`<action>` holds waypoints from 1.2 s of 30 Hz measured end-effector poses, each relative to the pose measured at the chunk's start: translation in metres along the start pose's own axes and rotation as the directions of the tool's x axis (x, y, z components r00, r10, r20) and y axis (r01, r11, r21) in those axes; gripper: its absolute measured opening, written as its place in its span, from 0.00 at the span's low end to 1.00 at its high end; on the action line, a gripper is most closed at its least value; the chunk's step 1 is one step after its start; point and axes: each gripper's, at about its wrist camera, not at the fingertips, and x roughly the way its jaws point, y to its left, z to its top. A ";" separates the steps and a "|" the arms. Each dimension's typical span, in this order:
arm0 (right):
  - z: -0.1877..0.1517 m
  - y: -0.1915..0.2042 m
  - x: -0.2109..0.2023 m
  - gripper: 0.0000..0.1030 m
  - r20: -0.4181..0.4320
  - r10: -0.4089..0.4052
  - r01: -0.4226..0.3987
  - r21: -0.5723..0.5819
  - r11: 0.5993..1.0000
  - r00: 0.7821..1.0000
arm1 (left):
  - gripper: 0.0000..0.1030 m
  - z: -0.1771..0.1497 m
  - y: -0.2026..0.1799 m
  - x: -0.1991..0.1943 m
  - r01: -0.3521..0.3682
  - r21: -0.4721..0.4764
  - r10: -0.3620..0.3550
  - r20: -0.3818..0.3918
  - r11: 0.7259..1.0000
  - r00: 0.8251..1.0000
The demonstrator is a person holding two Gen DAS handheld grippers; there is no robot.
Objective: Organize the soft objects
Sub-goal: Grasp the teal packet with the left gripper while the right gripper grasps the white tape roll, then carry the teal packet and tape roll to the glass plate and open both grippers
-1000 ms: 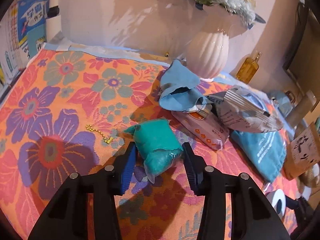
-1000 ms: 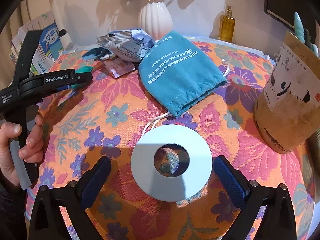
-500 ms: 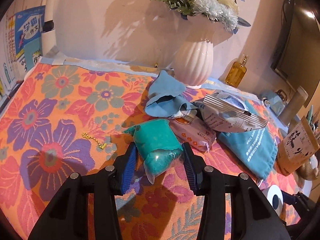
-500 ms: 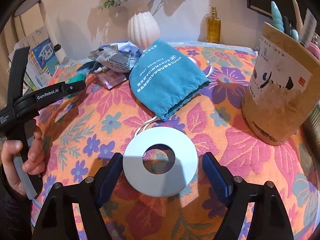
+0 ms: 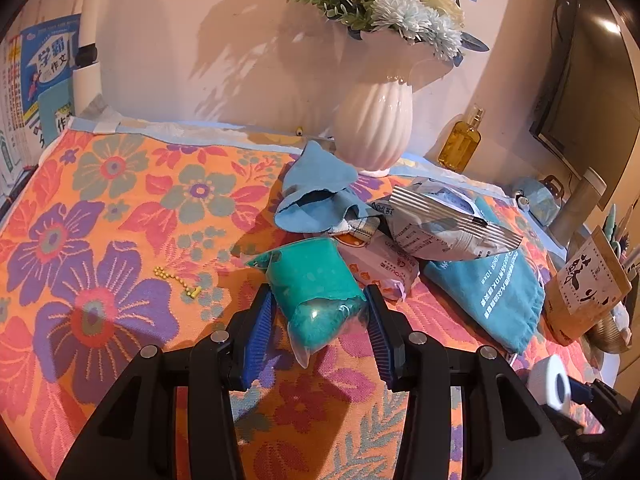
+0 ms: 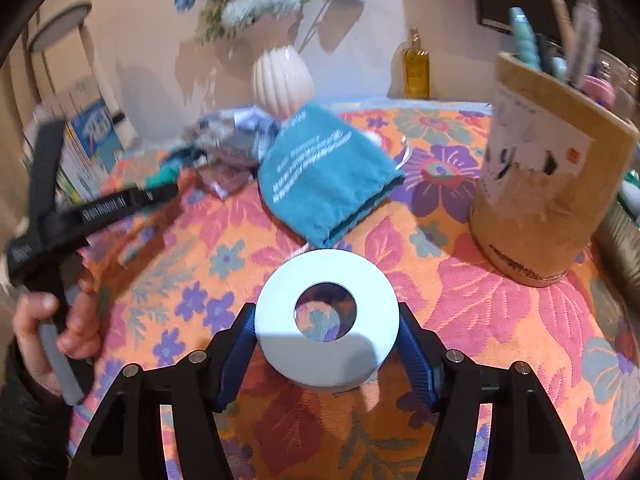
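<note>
**Both tools on soft things atop the flowered bench**

The left tool [image 5: 318,316] has its jaws part open and pressed against the sides of a teal bag [image 5: 316,288], a soft bundle in clear plastic wrap that lies on the flowered cloth [image 5: 100,240] covering the bench. The blue pads [image 5: 258,332] sit flush against the bag on both sides, and its wrapped end bulges out between them toward the camera.

The right tool [image 6: 326,346] is closing its jaws around a white ring-shaped roll [image 6: 326,320] that stands on the cloth with its hole facing up. The blue pads touch the roll's left and right flanks, or very nearly so; the right wrist view is blurred and does not settle how firmly they press.

Just beyond the teal bag lies a pink packet [image 5: 384,268], touching it. Behind that rests a crumpled light blue cloth [image 5: 316,196], and to the right a grey-and-white foil snack bag [image 5: 444,224] lies across a teal drawstring pouch [image 5: 492,292] with white print. The pouch's cord runs toward the white roll.

A white ribbed vase [image 5: 374,128] with flowers stands at the back by the wall, an amber bottle [image 5: 460,144] beside it. A brown cardboard tube [image 6: 548,200] holding pens stands to the right of the roll. A short yellow bead chain [image 5: 176,280] lies alone on the cloth, left of the teal bag. In the right wrist view a hand [image 6: 52,332] grips the left tool's handle.
</note>
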 end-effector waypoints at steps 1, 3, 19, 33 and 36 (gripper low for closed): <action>0.000 -0.003 -0.004 0.64 0.017 0.017 -0.017 0.011 1.000 1.000 | 0.41 0.000 0.000 0.000 0.001 0.001 -0.001 0.001 1.000 1.000; -0.001 -0.007 -0.009 0.64 0.030 0.040 -0.041 0.028 0.999 0.999 | 0.40 0.000 -0.001 0.000 0.001 0.004 -0.001 0.003 1.000 1.000; -0.020 -0.074 -0.104 0.64 0.150 -0.104 0.085 0.131 0.988 0.983 | 0.40 -0.050 -0.094 -0.063 0.195 0.174 -0.199 0.008 0.965 0.980; -0.023 -0.151 -0.170 0.64 0.248 -0.249 0.186 0.252 0.950 0.936 | 0.40 -0.056 -0.263 -0.104 0.421 0.473 -0.447 -0.063 0.774 0.892; -0.011 -0.174 -0.184 0.64 0.270 -0.292 0.214 0.285 0.935 0.917 | 0.40 -0.052 -0.302 -0.104 0.448 0.506 -0.475 -0.084 0.737 0.876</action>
